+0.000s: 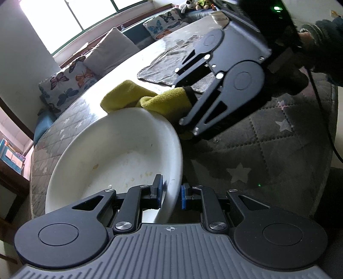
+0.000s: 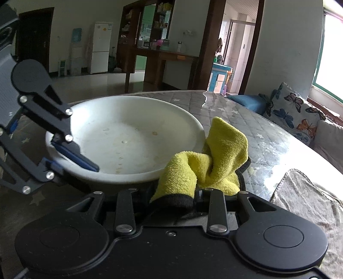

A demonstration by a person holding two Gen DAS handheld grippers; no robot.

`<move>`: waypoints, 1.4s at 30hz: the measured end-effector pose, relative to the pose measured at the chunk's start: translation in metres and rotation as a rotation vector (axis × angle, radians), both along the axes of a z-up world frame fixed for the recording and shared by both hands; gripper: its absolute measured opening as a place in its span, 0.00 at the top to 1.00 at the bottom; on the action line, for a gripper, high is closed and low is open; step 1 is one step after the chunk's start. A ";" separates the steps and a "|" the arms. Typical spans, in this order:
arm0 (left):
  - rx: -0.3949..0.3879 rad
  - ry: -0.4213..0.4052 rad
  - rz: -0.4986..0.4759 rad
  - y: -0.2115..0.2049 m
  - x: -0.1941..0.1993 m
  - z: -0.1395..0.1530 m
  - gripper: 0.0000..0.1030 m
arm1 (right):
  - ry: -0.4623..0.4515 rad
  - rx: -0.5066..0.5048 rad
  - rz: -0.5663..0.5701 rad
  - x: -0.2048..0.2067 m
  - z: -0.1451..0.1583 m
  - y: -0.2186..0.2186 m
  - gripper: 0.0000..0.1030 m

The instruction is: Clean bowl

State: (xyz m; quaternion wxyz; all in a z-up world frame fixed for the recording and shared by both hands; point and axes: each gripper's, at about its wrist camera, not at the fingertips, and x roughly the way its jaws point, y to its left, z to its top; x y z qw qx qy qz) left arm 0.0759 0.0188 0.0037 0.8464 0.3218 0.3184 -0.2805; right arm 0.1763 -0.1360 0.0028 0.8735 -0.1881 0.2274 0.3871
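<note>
A wide white bowl (image 1: 120, 150) (image 2: 128, 133) with small food specks inside rests tilted on the quilted table. My left gripper (image 1: 171, 196) (image 2: 70, 157) is shut on the bowl's near rim, one blue pad inside and one outside. My right gripper (image 2: 194, 194) (image 1: 182, 109) is shut on a bunched yellow cloth (image 2: 210, 163) (image 1: 150, 99) with a black edge. The cloth lies against the outer edge of the bowl, at the side far from my left gripper.
A grey towel (image 1: 171, 58) (image 2: 304, 197) lies flat on the table (image 2: 246, 120) beyond the cloth. A sofa with butterfly cushions (image 1: 66, 83) (image 2: 295, 111) borders the table. A person's sleeved hand (image 1: 317, 34) holds the right gripper. A white cup (image 1: 218, 16) stands at the far table edge.
</note>
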 end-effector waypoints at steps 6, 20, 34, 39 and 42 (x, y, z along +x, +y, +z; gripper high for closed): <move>0.010 0.002 0.005 0.001 -0.004 -0.001 0.84 | -0.001 -0.005 0.005 0.004 -0.001 -0.001 0.65; 0.015 -0.015 0.013 -0.013 0.006 0.000 0.82 | 0.000 -0.011 0.029 -0.014 -0.001 -0.003 0.65; -0.008 -0.025 -0.022 -0.009 0.002 0.005 0.83 | 0.031 0.010 0.084 -0.027 0.002 -0.010 0.65; -0.020 -0.014 -0.036 -0.003 0.001 0.006 0.83 | 0.023 0.003 0.093 -0.022 0.003 -0.008 0.65; -0.016 -0.015 -0.049 -0.001 -0.001 0.005 0.83 | 0.022 0.004 0.087 -0.018 0.003 -0.007 0.65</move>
